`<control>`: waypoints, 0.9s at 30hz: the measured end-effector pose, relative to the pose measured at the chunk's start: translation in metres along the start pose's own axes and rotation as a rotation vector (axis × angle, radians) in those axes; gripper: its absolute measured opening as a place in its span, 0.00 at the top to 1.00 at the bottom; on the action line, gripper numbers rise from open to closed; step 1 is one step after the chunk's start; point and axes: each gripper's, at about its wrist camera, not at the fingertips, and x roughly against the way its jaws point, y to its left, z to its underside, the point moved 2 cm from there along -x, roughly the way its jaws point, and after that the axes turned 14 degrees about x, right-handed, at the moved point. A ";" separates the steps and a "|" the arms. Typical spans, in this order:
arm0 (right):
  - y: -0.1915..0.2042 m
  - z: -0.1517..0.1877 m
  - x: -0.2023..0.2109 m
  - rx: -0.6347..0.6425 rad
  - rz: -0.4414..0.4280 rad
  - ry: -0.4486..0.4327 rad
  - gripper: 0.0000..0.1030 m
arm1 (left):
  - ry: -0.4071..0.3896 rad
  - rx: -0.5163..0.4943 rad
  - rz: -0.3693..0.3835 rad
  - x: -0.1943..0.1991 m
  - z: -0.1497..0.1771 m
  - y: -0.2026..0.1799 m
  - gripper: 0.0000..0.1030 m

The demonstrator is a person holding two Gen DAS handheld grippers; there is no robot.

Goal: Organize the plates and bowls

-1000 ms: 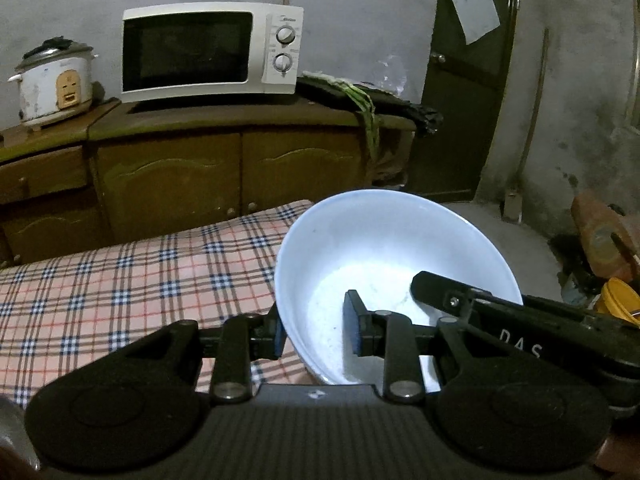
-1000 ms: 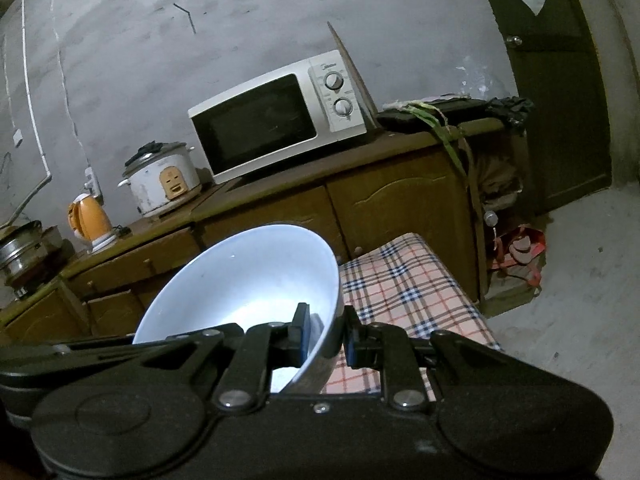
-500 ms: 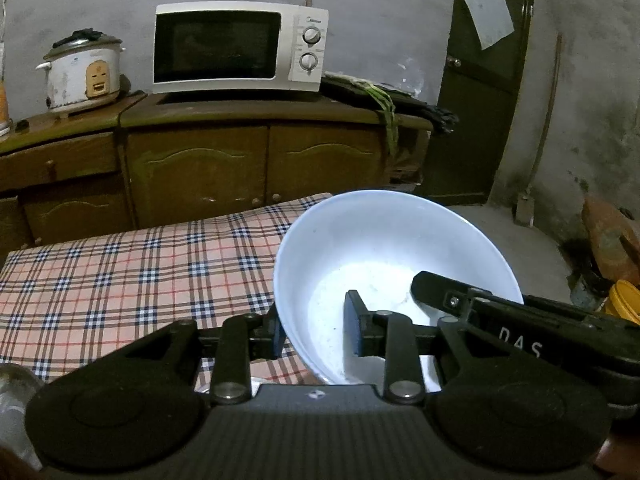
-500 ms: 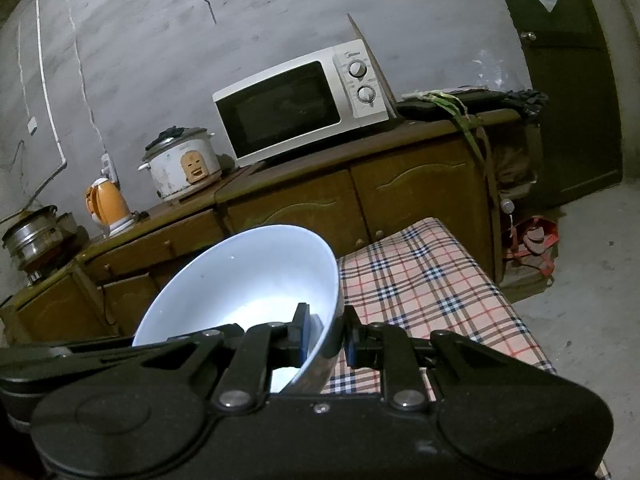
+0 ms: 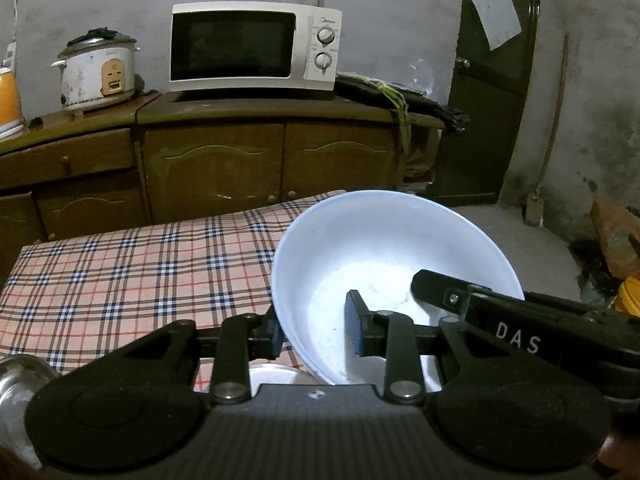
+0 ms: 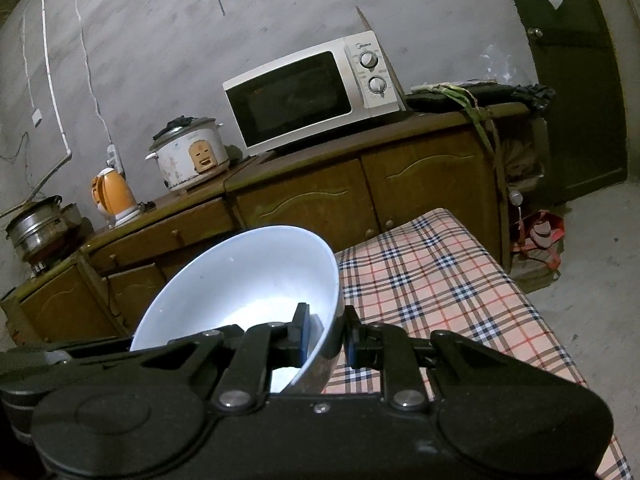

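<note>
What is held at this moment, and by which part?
One white bowl, gripped by both grippers at its rim: the left gripper on one side of the wall, the right gripper on the opposite side, each with one finger inside.

A home kitchen: white microwave [image 5: 256, 46], white rice cooker [image 5: 97, 70], orange kettle [image 6: 114, 196] along far brown wooden cabinets [image 5: 216, 168].

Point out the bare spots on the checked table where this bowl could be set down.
The checked tablecloth lies bare from the white bowl out to its far edge by the wooden cabinets. It is crowded at the near edge: a metal pot at the left and a dish rim under the left gripper.
</note>
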 end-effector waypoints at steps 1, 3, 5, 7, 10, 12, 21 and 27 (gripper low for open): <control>0.002 0.001 0.000 0.002 0.000 0.000 0.78 | 0.000 0.000 0.000 0.000 0.001 0.001 0.69; 0.004 0.002 0.000 0.001 0.001 0.004 0.78 | 0.002 0.004 -0.001 0.001 0.002 0.002 0.69; 0.006 0.004 0.000 0.003 0.002 0.005 0.78 | 0.001 0.003 -0.002 0.001 0.003 0.002 0.69; 0.007 0.006 -0.001 0.003 0.002 0.008 0.78 | 0.001 -0.001 -0.005 0.001 0.004 0.002 0.69; 0.008 0.007 -0.001 0.001 0.003 0.013 0.78 | 0.004 0.000 -0.006 0.001 0.005 0.004 0.69; 0.008 0.007 -0.002 0.004 0.004 0.013 0.78 | 0.004 0.001 -0.006 0.002 0.006 0.005 0.69; 0.009 0.011 -0.002 0.002 0.005 0.016 0.77 | 0.002 -0.007 -0.011 0.003 0.009 0.007 0.69; 0.010 0.017 -0.002 0.003 0.009 0.020 0.77 | 0.004 -0.006 -0.011 0.004 0.011 0.010 0.69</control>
